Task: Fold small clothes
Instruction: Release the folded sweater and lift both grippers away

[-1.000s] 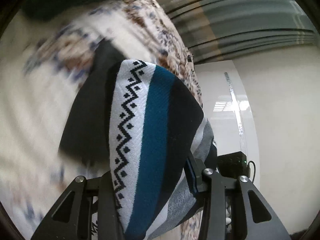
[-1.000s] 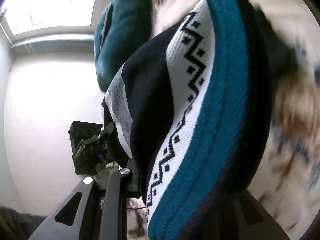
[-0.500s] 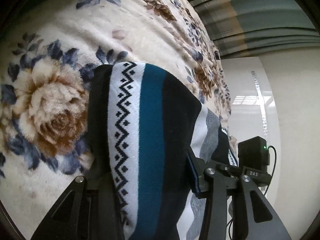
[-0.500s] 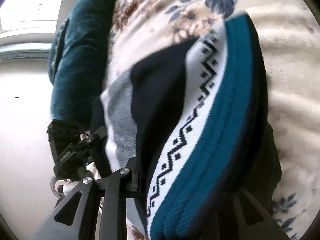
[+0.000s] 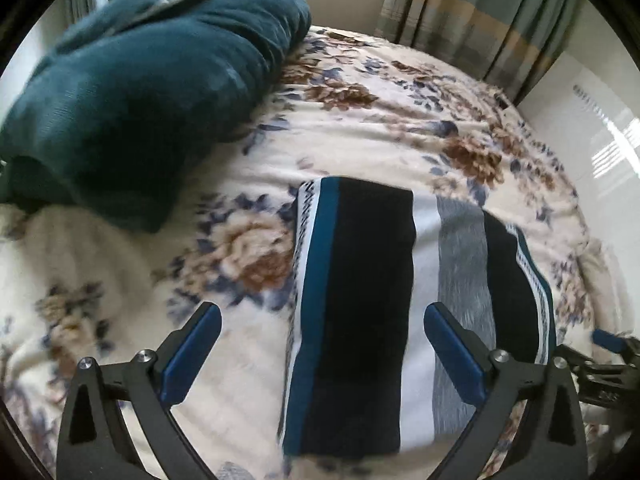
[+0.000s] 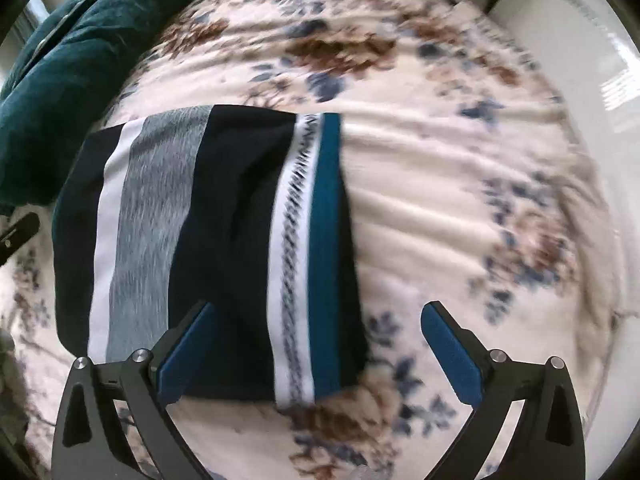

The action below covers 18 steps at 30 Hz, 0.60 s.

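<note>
A small knitted garment (image 5: 372,320) with navy, teal, white and grey stripes lies folded flat on the floral blanket (image 5: 360,132). It also shows in the right wrist view (image 6: 224,240). My left gripper (image 5: 322,324) is open and empty, above the garment's near left part. My right gripper (image 6: 318,320) is open and empty, above the garment's near right edge. The right gripper's tip shows at the right edge of the left wrist view (image 5: 600,356).
A big dark teal pillow (image 5: 140,80) lies at the back left of the bed. Striped curtains (image 5: 480,16) hang behind. The bed's right edge drops to a glossy white floor (image 5: 592,128). The floral blanket (image 6: 460,200) stretches right of the garment.
Both grippers have let go of the garment and opened. They have pulled back and up, and the garment now lies flat on the blanket.
</note>
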Tool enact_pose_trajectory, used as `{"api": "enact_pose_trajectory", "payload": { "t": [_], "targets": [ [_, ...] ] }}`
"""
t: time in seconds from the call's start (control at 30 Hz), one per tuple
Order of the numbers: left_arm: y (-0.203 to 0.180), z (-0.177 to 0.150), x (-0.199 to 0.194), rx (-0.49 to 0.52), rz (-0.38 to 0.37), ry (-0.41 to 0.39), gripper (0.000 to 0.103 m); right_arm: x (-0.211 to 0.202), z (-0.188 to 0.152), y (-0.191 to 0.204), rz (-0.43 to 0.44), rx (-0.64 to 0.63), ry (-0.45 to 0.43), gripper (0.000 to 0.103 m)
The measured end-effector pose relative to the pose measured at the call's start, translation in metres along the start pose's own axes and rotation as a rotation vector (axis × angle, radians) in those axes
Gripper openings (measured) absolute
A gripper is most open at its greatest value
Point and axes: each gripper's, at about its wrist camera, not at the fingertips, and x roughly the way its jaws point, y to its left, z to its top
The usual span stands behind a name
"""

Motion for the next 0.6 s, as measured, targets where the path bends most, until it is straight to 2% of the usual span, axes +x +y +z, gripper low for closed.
{"api": "enact_pose_trajectory", "payload": {
  "t": [0.1,0.23,0.37,0.6],
  "targets": [
    [-0.009,-0.011,-0.030,0.003,0.024,0.008,0.103,-0.034,-0.020,-0.001,-0.045,0.021,-0.044,0.103],
    [-0.033,-0.026,-0.093,0.038,0.079,-0.038,0.103,-0.094,-0.041,0.003,-0.072,0.056,-0.097,0.103],
    [-0.053,-0.039,-0.158,0.050,0.088,-0.098,0.103,-0.172,-0.070,0.002,-0.089,0.060,-0.152,0.103],
    [-0.079,-0.074,-0.282,0.066,0.055,-0.164,0.103,-0.313,-0.133,-0.008,-0.140,0.049,-0.278,0.103]
  ]
}}
